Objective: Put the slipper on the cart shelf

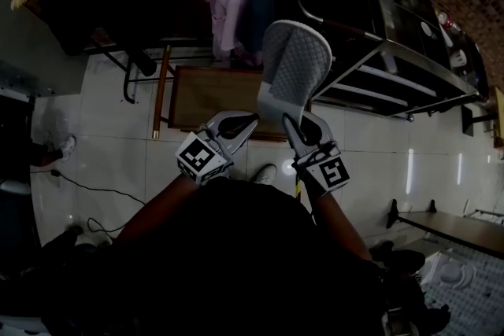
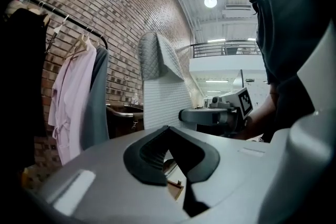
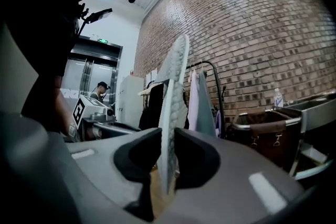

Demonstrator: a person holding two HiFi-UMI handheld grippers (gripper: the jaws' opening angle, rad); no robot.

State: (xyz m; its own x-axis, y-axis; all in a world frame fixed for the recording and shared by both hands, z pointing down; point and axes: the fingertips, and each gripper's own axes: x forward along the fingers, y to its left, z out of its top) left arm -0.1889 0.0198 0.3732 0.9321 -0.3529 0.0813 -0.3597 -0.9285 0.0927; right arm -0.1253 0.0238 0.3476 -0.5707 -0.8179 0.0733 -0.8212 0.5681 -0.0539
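Head view — right gripper (image 1: 293,124) grips slipper (image 1: 295,63) near cart (image 1: 409,68).

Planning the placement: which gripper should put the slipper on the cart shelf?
Right. The right gripper clamps the slipper, with the cart nearer it; the left gripper is empty.

grey tongs (image 1: 250,120), black pads (image 2: 149,157), square-marker cubes (image 1: 203,157)

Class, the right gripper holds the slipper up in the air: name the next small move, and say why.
Probably swing the right gripper to the right, toward the cart. Its fingers are clamped on the lower end of the slipper, which stands upright in the air, and the cart's open shelves lie off to the right, not yet reached.
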